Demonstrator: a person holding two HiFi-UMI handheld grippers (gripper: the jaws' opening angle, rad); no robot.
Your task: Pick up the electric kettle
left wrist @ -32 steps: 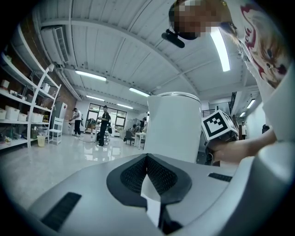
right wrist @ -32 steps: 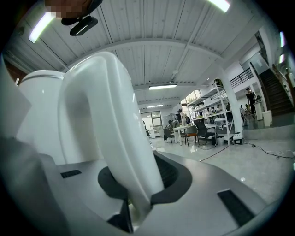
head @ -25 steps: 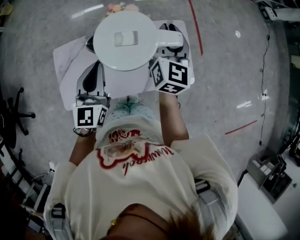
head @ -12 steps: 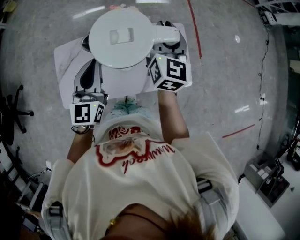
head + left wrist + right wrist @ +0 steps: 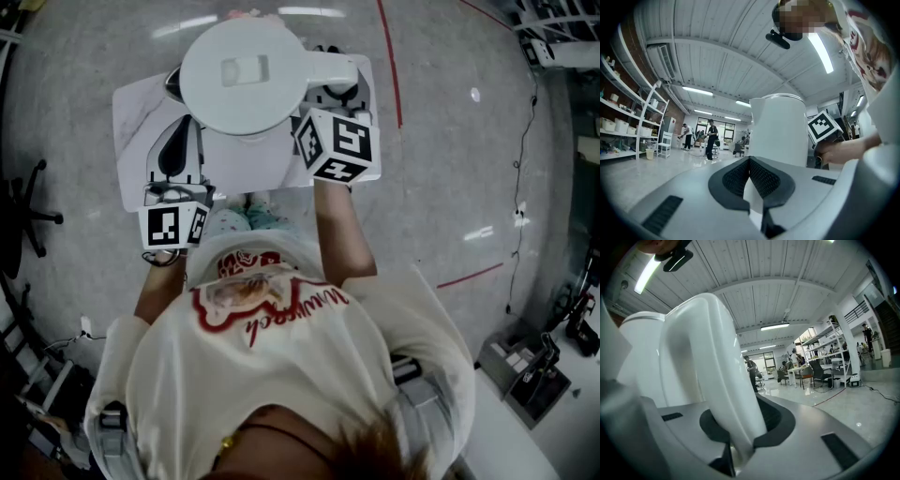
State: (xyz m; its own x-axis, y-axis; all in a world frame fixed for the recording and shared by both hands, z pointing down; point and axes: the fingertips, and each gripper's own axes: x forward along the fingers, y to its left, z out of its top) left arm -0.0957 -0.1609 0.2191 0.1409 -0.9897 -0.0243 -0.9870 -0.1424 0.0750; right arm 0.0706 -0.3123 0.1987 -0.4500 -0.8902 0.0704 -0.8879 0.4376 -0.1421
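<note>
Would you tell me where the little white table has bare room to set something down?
Bare: the table's left strip, outside the left tongs, and the near edge between both tongs. Crowded: the far right corner, around the electric kettle's handle and the right tongs.

Your electric kettle (image 5: 246, 75) is white and round-bodied, upright, with its lid shut. Its looped handle sits clamped in your right gripper (image 5: 740, 430), and its lower side meets the tips of your left gripper (image 5: 752, 180).
</note>
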